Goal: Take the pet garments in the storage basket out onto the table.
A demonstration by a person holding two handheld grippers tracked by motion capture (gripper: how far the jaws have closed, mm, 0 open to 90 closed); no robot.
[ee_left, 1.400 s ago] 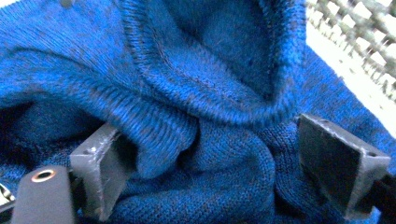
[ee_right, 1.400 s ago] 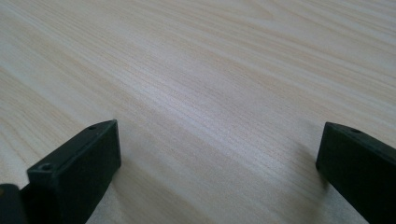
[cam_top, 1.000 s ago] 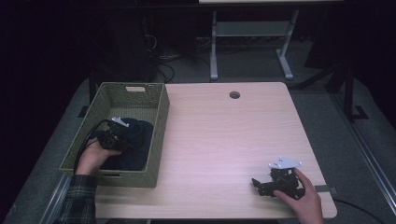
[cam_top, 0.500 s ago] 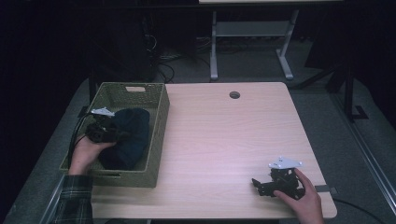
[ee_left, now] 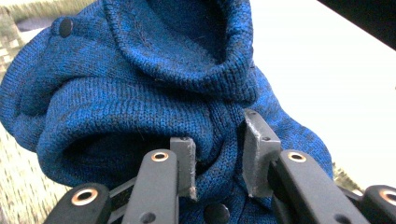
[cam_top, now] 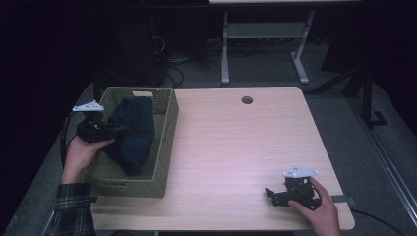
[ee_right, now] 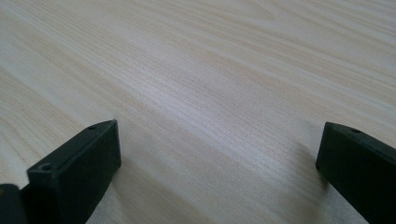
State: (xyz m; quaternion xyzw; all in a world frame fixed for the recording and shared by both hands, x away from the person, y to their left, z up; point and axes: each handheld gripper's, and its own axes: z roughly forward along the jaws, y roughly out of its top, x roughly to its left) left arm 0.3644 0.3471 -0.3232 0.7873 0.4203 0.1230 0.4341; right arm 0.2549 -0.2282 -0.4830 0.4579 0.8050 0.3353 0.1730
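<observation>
The left tool [cam_top: 101, 129] pinches a fold of the blue knit sweater [ee_left: 154, 93] between its pads [ee_left: 187, 163], the jaws narrowed onto the wool. The sweater hangs from that grip above and partly inside the green woven basket [cam_top: 167, 142] at the desk's [cam_top: 236, 147] left edge. The right tool [cam_top: 287, 192] rests on the bare desk near the right corner, its jaws spread wide around nothing.

We look down from above the table [cam_top: 236, 147]; our left gripper [ee_left: 217, 161] camera hugs the sweater [ee_left: 140, 93], our right skims bare tabletop.
</observation>
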